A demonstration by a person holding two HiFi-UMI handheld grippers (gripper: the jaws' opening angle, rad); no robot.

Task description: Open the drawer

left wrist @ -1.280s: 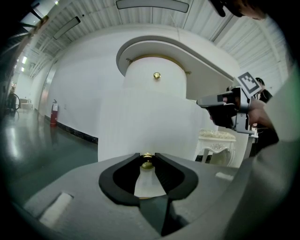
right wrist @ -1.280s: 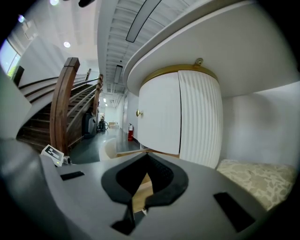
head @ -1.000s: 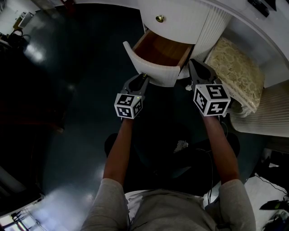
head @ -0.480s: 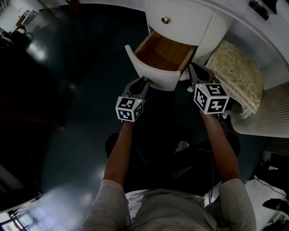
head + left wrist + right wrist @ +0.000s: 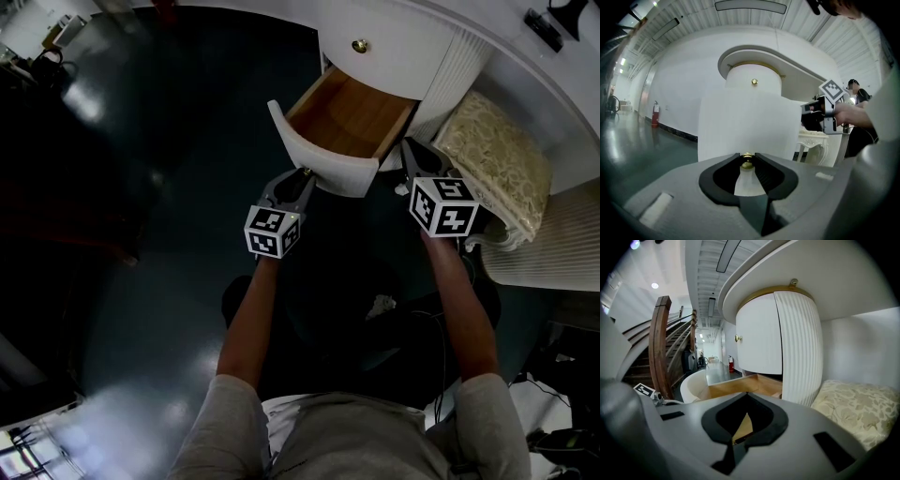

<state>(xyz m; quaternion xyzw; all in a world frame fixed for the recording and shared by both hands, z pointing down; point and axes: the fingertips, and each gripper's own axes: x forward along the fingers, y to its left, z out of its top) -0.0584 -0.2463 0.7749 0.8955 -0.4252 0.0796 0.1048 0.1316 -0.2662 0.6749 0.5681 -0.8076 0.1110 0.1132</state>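
The white cabinet's lower drawer (image 5: pixel 323 161) stands pulled out, its wooden inside (image 5: pixel 354 114) showing. My left gripper (image 5: pixel 302 174) is at the curved drawer front (image 5: pixel 745 122), shut on the small brass knob (image 5: pixel 747 162), which sits between the jaw tips. My right gripper (image 5: pixel 407 147) hangs beside the drawer's right side, next to the ribbed cabinet corner (image 5: pixel 801 348), apart from the drawer. Its jaw tips meet with nothing between them. The open drawer (image 5: pixel 736 386) lies just ahead of it in the right gripper view.
Above the open drawer a shut drawer carries its own brass knob (image 5: pixel 360 45). A cream patterned cushion (image 5: pixel 497 169) lies right of the cabinet under the white top. Dark glossy floor (image 5: pixel 169 187) spreads to the left. A wooden stair rail (image 5: pixel 658 348) rises at the left.
The drawer has slid further out of the cabinet, with my left gripper on its knob coming back with it. My right gripper has stayed beside the cabinet corner.
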